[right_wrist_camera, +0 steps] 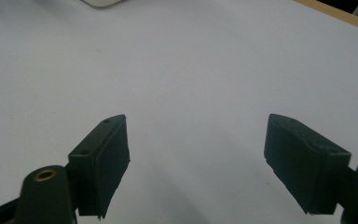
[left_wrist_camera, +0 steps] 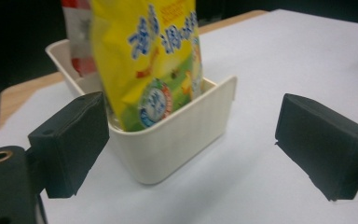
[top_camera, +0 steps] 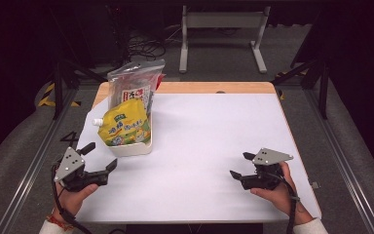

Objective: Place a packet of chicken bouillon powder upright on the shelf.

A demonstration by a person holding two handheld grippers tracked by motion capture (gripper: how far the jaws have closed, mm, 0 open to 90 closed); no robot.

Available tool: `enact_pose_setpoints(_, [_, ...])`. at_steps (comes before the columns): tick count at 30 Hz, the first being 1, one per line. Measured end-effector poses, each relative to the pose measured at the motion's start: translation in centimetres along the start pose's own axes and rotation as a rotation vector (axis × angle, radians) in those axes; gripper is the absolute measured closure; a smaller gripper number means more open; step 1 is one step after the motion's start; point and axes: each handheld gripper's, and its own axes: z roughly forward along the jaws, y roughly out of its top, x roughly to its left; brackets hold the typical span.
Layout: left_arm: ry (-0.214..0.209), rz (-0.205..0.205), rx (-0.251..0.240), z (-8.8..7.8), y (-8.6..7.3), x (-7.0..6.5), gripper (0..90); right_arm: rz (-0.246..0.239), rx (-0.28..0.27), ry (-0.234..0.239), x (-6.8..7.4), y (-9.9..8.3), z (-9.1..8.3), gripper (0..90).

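Your left tongs (top_camera: 99,159): jaws wide apart, nothing held, near counter (top_camera: 214,146) front-left corner, aimed at cream bin (left_wrist_camera: 177,140). Bin sits by left edge w/ yellow pouch (top_camera: 124,124) upright inside; grey packet (top_camera: 135,83) behind, prob. in same bin. Right tongs (top_camera: 240,165): spread, empty, front-right. Risk: clip bin wall, it slides or tips, pouches topple.

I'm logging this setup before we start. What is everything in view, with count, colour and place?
Table: one, white top with wood far edge, centre.
Bin: one, cream, left side of the table.
Pouch: one, yellow with spout, standing in the bin's near end.
Bag: one, clear with red and white print, behind the pouch in the bin.
Frame: one, white metal, on the floor beyond the table.
Left tongs: black, open, near the bin.
Right tongs: black, open, over bare table.
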Motion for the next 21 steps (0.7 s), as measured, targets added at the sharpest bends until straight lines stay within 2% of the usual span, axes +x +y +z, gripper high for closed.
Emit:
enact_pose_setpoints(6, [-0.02, 0.019, 0.032, 1.0, -0.2, -1.1, 9.8, -0.002, 0.0, -0.005, -0.1, -0.1, -0.2, 21.1])
enact_pose_setpoints(12, [-0.066, 0.04, 0.054, 1.8, -0.2, -2.3, 9.6, -0.004, 0.003, -0.023, -0.3, -0.6, -0.9, 20.7])
enact_pose_setpoints(15, [-0.099, 0.056, 0.067, 2.4, -0.2, -3.1, 9.5, -0.017, 0.008, -0.031, -0.1, -0.8, -1.2, 20.4])
enact_pose_setpoints(21, [-0.141, 0.093, 0.093, 3.4, -0.2, -4.6, 9.2, -0.054, 0.04, -0.03, 0.5, -1.4, -1.2, 19.3])
